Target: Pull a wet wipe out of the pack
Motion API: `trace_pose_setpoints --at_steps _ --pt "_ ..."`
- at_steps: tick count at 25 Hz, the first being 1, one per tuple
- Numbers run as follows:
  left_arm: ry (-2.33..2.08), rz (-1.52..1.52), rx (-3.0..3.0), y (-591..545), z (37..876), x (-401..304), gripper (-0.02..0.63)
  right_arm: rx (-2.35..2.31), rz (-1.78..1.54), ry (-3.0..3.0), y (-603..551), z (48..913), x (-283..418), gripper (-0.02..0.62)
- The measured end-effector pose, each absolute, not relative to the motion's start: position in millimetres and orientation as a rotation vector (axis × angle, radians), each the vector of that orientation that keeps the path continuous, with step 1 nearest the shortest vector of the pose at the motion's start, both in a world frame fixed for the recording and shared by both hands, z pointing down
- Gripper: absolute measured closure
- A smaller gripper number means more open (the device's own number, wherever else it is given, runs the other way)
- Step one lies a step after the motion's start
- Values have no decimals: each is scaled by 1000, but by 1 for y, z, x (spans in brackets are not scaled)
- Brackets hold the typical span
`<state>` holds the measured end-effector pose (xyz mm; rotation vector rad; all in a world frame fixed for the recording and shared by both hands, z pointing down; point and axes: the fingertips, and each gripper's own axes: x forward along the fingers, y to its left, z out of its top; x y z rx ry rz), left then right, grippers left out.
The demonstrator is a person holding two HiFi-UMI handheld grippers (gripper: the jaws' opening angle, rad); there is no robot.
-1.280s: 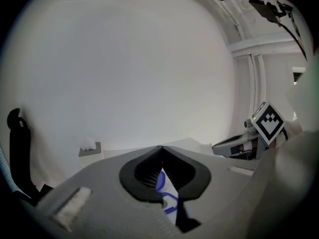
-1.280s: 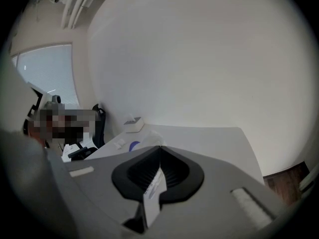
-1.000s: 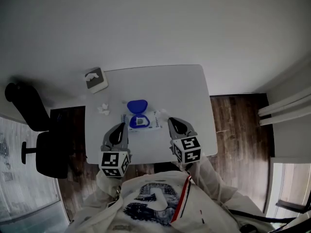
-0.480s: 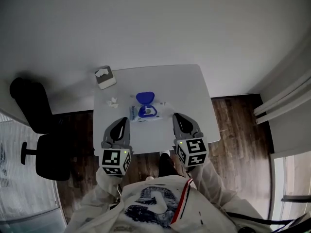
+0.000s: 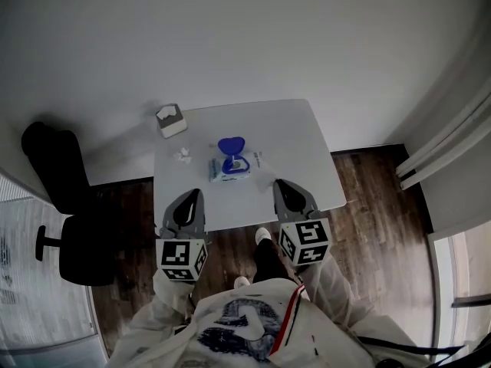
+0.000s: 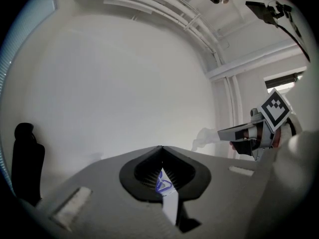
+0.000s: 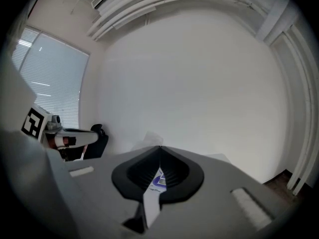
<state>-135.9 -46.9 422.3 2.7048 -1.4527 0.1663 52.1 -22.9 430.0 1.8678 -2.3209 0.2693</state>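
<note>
The wet wipe pack (image 5: 230, 165) lies on the white table (image 5: 299, 140) with its blue lid flipped up. Both grippers hang near the table's front edge, well short of the pack. My left gripper (image 5: 193, 194) is shut with nothing in it; in its own view the jaws (image 6: 160, 148) meet at the tip and the pack (image 6: 163, 185) shows through the gap below. My right gripper (image 5: 281, 184) is shut, and a thin white wet wipe (image 6: 203, 136) hangs from its tip (image 6: 220, 134). The same wipe (image 7: 149, 137) shows faintly above the closed jaws (image 7: 160, 147).
A crumpled white wipe (image 5: 182, 155) lies left of the pack. A tissue box (image 5: 171, 119) stands at the table's far left corner. A black office chair (image 5: 57, 175) stands to the left on the wooden floor (image 5: 368, 198). A white wall runs behind the table.
Both grippers have drawn back from the pack towards the person and risen. The pack has stayed on the table and now sits farther away in the head view.
</note>
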Motion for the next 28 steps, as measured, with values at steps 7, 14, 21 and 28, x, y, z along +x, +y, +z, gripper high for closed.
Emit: trace_pose_setpoints --at_steps 7,14,21,28 --pt "-1438 123 2724 -21 415 -143 601 1873 234 -2318 7 420 41 584" --pt "-1424 100 2739 -9 407 -136 601 1878 198 -2324 21 408 44 584" --pt "-1430 121 2756 -14 398 -124 601 1852 172 -2345 20 400 48 584" --pt "-1438 147 2749 -19 395 -100 601 1839 202 -2365 16 400 67 585"
